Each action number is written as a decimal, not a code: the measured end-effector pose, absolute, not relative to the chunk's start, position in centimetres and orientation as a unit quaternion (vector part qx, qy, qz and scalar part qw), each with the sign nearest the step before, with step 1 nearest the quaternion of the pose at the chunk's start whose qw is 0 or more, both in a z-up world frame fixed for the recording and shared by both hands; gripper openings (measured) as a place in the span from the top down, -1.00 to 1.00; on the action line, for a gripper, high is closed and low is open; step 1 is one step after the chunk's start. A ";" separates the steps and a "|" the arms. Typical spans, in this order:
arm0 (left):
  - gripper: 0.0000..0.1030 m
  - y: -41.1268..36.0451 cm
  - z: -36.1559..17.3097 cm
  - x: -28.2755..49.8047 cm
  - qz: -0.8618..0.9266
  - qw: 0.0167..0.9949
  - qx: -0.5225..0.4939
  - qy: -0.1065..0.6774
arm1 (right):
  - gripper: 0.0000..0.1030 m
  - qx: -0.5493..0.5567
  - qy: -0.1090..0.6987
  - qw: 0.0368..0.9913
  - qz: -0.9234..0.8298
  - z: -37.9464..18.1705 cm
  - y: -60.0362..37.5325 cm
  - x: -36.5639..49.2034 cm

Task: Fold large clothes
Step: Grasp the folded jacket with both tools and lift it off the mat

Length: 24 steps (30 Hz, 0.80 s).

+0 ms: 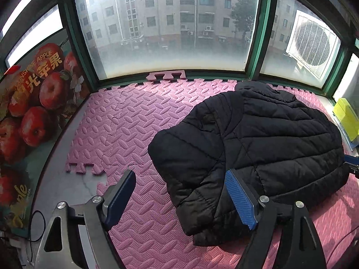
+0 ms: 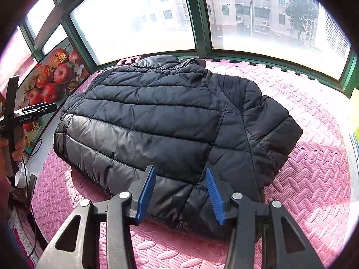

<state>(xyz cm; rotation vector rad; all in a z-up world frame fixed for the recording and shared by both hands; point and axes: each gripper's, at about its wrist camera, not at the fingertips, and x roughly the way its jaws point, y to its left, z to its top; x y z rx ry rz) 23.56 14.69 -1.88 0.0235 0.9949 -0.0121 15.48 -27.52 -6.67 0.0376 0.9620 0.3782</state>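
Observation:
A black quilted puffer jacket [image 1: 258, 139] lies folded in on itself on the pink foam mat [image 1: 125, 116], one sleeve doubled over its near left side. My left gripper [image 1: 179, 179] stands wide open above the jacket's left edge, with its right finger over the sleeve, its left finger over bare mat, and nothing gripped. In the right wrist view the jacket [image 2: 157, 116] fills the middle. My right gripper [image 2: 180, 170] hangs open over the near hem, its blue pads [image 2: 214, 195] apart from the cloth. The left gripper [image 2: 33, 112] shows at the far left, held by a hand.
A poster with red apples [image 1: 33, 112] leans along the left wall. Green-framed windows [image 1: 170, 33] close off the far side. A yellow object [image 1: 345, 116] sits at the right edge. A loose mat piece [image 1: 166, 76] lies by the sill. Grey floor [image 1: 74, 188] and a black cable [image 1: 33, 224] lie at near left.

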 end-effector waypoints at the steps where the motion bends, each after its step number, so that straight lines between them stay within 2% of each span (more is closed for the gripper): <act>1: -0.71 15.0 -1.9 22.8 -0.008 0.878 -0.001 0.479 | -0.14 0.023 0.456 0.872 0.178 -6.3 -27.9 15.2; 3: -0.76 15.8 -2.2 21.9 -0.011 0.874 -0.028 0.484 | -0.19 0.045 0.452 0.873 0.179 -5.7 -28.9 14.8; 5: -0.80 16.4 -2.9 21.3 -0.017 0.870 -0.055 0.490 | -0.35 0.073 0.453 0.870 0.182 -5.5 -30.1 14.6; 12: -0.83 17.3 -5.7 22.1 -0.073 0.843 -0.162 0.507 | -0.35 0.131 0.461 0.863 0.158 -6.4 -33.9 14.2; 20: -0.84 17.6 -8.4 24.4 -0.091 0.825 -0.219 0.513 | -0.36 0.233 0.480 0.829 0.165 -9.2 -37.4 15.3; 22: -0.93 17.9 -8.9 25.0 -0.092 0.823 -0.225 0.513 | -0.38 0.254 0.483 0.821 0.169 -9.8 -37.9 15.7; 24: -0.93 18.3 -9.4 25.5 -0.096 0.819 -0.233 0.515 | -0.42 0.263 0.483 0.818 0.168 -10.2 -38.1 16.1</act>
